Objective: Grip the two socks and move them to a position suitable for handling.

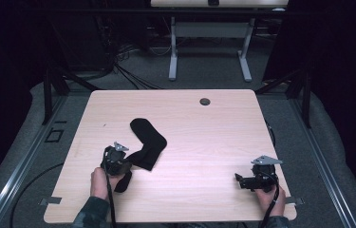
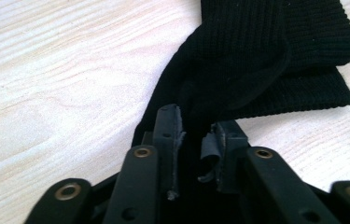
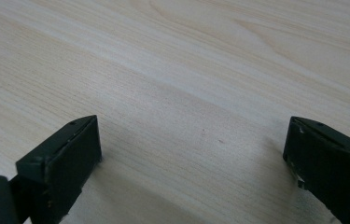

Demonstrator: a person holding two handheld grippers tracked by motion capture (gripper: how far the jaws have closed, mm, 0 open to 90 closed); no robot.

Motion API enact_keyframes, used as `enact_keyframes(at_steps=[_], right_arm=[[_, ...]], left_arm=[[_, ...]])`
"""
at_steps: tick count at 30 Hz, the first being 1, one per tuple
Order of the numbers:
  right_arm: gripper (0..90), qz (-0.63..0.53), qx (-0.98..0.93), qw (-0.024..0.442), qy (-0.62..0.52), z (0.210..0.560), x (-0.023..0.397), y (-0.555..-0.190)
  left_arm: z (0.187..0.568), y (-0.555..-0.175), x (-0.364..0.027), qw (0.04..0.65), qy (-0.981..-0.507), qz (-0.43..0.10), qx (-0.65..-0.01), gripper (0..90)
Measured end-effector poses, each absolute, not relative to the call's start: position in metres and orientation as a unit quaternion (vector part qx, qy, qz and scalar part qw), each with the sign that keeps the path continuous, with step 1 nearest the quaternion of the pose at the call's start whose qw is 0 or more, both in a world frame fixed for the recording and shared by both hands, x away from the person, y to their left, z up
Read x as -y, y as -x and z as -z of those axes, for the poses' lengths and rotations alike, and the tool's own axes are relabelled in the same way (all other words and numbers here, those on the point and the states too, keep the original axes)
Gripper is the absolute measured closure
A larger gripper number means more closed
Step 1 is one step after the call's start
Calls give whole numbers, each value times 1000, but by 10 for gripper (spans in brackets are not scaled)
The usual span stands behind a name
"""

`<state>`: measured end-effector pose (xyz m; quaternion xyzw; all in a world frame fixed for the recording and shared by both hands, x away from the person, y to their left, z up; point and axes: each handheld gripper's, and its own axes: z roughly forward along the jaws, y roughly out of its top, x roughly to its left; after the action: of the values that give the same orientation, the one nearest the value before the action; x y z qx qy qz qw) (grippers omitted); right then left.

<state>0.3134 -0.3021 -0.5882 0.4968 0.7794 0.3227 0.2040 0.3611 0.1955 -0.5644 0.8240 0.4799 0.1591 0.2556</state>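
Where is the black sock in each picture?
High view: the black sock lies left of the table's middle, one end at the left gripper.
Left gripper view: upper middle and right, pinched between the jaws.
Right gripper view: not in it.
Shared landmark: the pale wooden table.

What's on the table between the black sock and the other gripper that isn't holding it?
Nothing: in the high view, bare wood lies between the sock and the right gripper.
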Motion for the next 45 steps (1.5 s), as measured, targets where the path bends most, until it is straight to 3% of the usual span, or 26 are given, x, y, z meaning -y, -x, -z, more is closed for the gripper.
enact_keyframes(at_steps=[7,21,33,45], right_arm=[[34,-324,-778,204,-498,588,302,-313],[35,-325,-777,205,-498,588,302,-313],[35,-325,-777,205,-498,588,302,-313],[35,-325,-778,205,-498,589,302,-313]], left_arm=[[557,-354,-198,285,-819,-169,-468,825],[517,-338,-184,309,-830,-189,-425,827],[476,-311,-128,342,-860,-196,-325,823],[483,-293,-74,350,-886,-165,-254,814]])
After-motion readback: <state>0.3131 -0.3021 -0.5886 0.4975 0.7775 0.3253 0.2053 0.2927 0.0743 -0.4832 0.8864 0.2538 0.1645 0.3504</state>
